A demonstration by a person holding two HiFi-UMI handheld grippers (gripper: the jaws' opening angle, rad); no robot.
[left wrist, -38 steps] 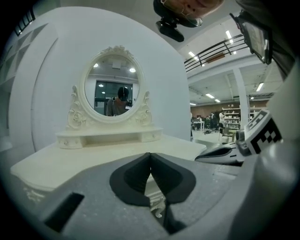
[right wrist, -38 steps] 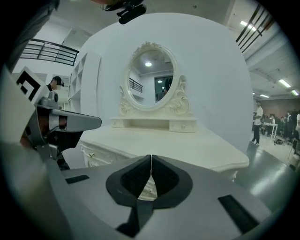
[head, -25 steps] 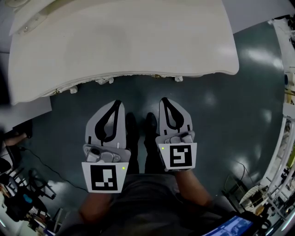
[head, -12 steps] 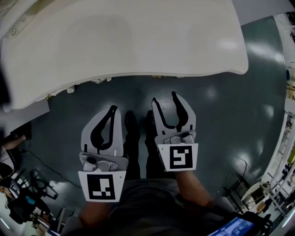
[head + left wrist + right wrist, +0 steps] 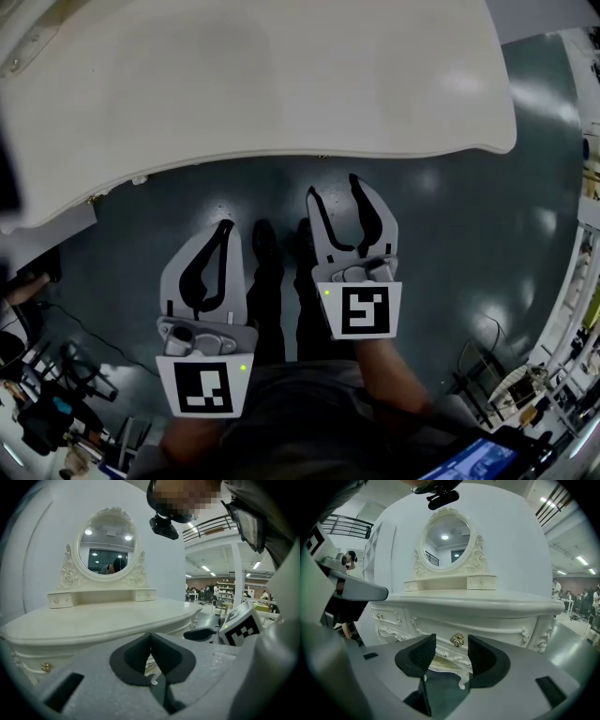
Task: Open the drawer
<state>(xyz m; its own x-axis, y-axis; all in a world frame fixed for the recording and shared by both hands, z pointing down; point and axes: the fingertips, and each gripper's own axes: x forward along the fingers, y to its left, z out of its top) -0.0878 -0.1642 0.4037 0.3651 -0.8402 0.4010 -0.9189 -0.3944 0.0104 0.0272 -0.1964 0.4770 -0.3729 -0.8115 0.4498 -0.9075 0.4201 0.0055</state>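
Target is the cream-white carved drawer front (image 5: pixel 440 632) with a round gold knob (image 5: pixel 457 640), sat closed and flush in the apron just under the overhanging top of the cream-white curved dressing table (image 5: pixel 262 84); more small gold knobs show on the fronts to its left (image 5: pixel 379 616). Right tool (image 5: pixel 334 199) is spread wide and pinching nothing: in the right gripper view the knob sits framed between the two dark pads but further off, not touching. Left tool (image 5: pixel 225 228) has its pads pressed together, nothing between them, held lower in the head view than the right one. Table top is bare, matte, with a moulded front edge; at the back an ornate oval mirror (image 5: pixel 449 535) stands over a low shelf with two tiny drawers (image 5: pixel 480 581). Floor is dark grey-green glossy floor (image 5: pixel 450 234) with ceiling-light reflections. From the head view the drawer front is hidden under the top's lip; only a speck of gold shows at the edge. Open strip of floor lies between the table's front edge and both tools; the person's dark shoes (image 5: pixel 267 242) stand between the tools. Cables and dark gear (image 5: pixel 56 394) clutter lower left, pale racks (image 5: pixel 577 309) line the right edge, both well apart from the tools. White wall behind the mirror, open hall with strip lights off to the right
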